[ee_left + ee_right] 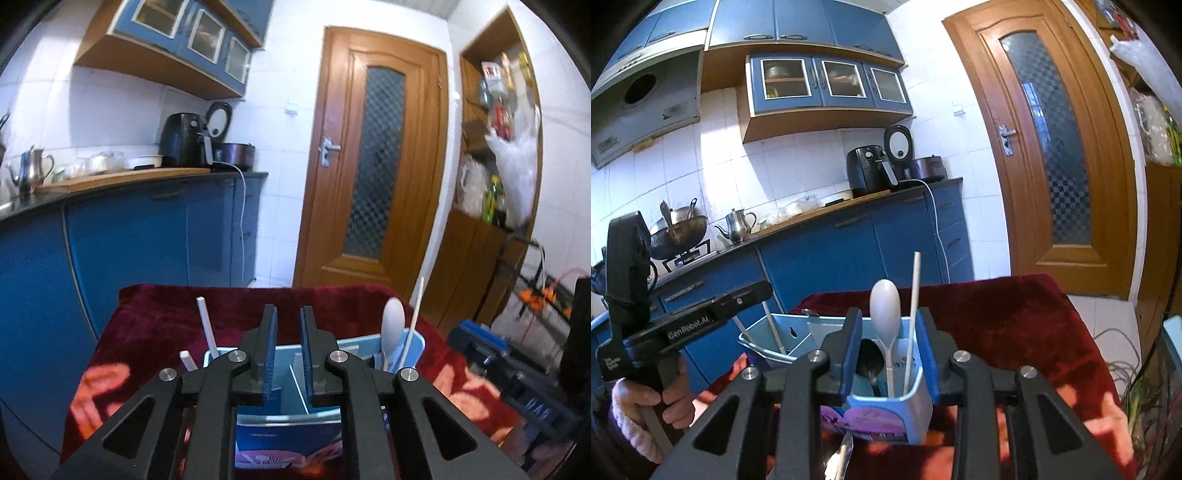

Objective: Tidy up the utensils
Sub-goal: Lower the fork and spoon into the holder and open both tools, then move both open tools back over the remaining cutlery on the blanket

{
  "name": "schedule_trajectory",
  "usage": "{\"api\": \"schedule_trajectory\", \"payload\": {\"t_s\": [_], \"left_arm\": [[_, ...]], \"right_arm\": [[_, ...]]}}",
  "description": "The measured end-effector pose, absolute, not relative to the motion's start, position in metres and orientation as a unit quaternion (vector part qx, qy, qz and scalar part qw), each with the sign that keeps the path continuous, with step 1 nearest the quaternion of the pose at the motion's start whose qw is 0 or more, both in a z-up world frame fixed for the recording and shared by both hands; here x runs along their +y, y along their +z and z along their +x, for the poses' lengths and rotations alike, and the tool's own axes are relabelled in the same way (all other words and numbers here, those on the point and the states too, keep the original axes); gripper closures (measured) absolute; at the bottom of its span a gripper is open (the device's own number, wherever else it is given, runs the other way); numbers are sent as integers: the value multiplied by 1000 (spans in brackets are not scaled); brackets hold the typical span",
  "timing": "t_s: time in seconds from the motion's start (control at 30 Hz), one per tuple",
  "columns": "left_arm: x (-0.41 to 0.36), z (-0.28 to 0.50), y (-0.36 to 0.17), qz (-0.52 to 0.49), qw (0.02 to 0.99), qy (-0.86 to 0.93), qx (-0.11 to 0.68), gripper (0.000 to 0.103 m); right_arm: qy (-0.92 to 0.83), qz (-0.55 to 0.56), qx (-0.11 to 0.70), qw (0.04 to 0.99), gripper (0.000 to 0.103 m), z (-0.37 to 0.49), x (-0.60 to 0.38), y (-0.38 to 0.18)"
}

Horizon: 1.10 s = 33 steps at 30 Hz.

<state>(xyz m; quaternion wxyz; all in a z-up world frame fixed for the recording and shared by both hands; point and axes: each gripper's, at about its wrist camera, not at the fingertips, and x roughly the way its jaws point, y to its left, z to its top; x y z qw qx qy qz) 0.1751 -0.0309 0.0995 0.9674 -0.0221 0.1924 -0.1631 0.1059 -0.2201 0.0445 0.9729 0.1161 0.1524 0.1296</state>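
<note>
The caddy (886, 402) stands on the red cloth (1015, 332), and the white spoon (885, 314) stands nearly upright in its near compartment, bowl up, handle down inside, with a thin white stick (913, 314) leaning just to its right and a dark spoon (870, 363) low beside it. My right gripper (890, 354) faces this end of the caddy head-on; its jaws are apart, wide enough to straddle the compartment, with the spoon's stem between them and touching neither pad as far as I can tell. A metal utensil (842, 458) lies on the cloth just below the caddy, under my right jaws; I judge it the likeliest thing left to sort, and it lies nearer my right hand than my left. My left gripper (288, 354) hangs over the middle of the caddy (415, 345), jaws a narrow gap apart and holding nothing, with two white sticks (207, 326) to its left and the white spoon (391, 328) to its right.
</note>
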Motion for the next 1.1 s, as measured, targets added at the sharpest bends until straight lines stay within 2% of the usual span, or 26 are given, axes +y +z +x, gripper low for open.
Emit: {"api": "schedule_trajectory", "payload": {"t_s": [0.47,1.1], "left_arm": [[-28,150,111,-4,964,-168,207,91],[2,96,76,-40,935,-144,320,91]], "right_arm": [[122,131,200,963,70,80,-225,43],[106,138,270,947,70,31,-215,36]]}}
